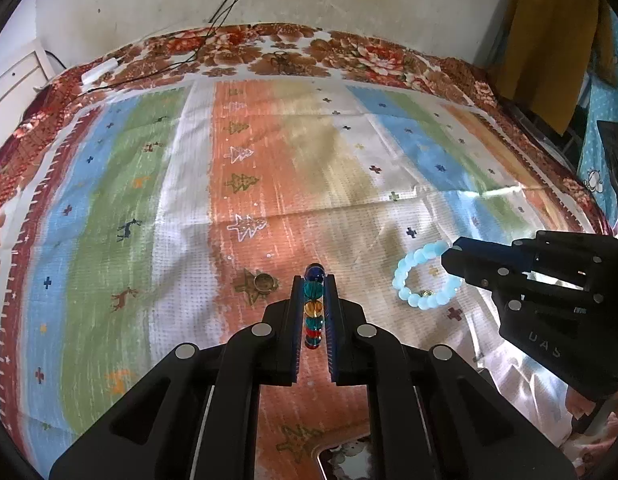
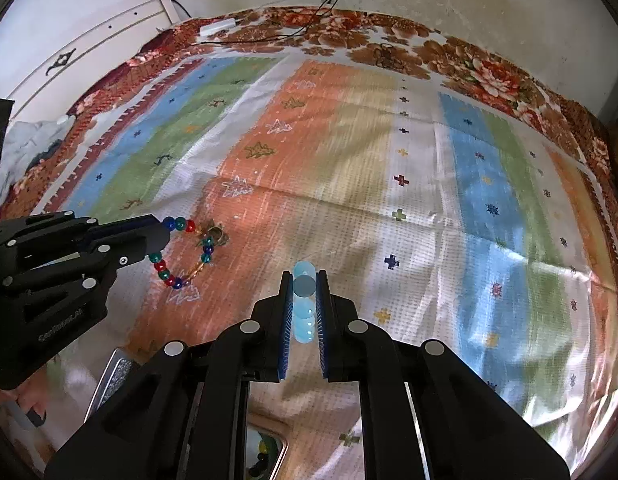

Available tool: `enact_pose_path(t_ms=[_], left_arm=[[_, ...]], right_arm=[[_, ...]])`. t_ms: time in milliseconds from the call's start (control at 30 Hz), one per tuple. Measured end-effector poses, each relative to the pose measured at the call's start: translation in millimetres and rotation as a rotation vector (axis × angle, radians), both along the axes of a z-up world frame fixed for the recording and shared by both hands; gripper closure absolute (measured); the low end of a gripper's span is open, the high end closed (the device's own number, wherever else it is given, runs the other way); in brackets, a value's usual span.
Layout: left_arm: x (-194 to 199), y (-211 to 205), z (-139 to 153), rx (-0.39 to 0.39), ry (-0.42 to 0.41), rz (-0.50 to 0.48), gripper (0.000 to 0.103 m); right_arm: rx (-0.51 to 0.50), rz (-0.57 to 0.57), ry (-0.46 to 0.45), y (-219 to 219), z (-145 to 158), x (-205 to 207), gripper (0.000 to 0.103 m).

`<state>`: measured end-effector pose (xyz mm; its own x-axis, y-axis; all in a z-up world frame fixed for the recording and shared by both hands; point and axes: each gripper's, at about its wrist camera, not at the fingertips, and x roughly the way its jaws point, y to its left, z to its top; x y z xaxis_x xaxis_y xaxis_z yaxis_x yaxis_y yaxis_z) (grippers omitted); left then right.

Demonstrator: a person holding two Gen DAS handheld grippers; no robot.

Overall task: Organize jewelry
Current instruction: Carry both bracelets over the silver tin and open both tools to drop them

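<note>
Your left gripper (image 1: pixel 313 280) was clamped on the multicoloured glass-bead bracelet (image 2: pixel 183 254), held above the orange stripe of the striped cloth (image 1: pixel 109 208), near a small brass ring (image 1: pixel 265 282). Your right gripper (image 2: pixel 303 278) was pinched on the pale-blue frosted-bead bracelet (image 1: pixel 423 276). Both seemed mid-carry; next you would need a container, perhaps the tray (image 2: pixel 113 380) glimpsed below.

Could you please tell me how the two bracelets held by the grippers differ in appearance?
The multicoloured bracelet mixes clear blue, teal, red and amber beads; the pale blue bracelet has frosted beads of one colour plus a small gold one. The left gripper holds the former, the right gripper the latter. Both are beaded loops.
</note>
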<state>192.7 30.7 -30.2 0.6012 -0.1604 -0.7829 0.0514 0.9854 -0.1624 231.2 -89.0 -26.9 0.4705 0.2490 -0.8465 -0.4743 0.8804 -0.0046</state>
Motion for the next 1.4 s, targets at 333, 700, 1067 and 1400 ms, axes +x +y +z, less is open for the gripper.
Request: enact_pose_path(t_ms=[333,700,1067,1400], left_arm=[[-9.8,-9.0,9.3,0.018,-0.030,-0.014,0.094],[-30.9,-14.1,17.4,0.004,-0.057,-0.027,0.094],[-51.0,-15.4,30.4,-0.020,-0.092,-0.046,0.094],[-74.8,-21.0,33.5,-0.013,-0.109,-0.080,0.094]], right_arm=[[0.027,0.011,-0.037,-3.9,17.0,-20.7,0.091],[0.067,0.046,-0.072,-4.7,37.7,-44.2,0.091],[0.107,0.063,-0.103,-8.8,53.4,-66.2,0.091],[0.131,0.082,-0.083,-14.8,52.5,-85.1,0.091]])
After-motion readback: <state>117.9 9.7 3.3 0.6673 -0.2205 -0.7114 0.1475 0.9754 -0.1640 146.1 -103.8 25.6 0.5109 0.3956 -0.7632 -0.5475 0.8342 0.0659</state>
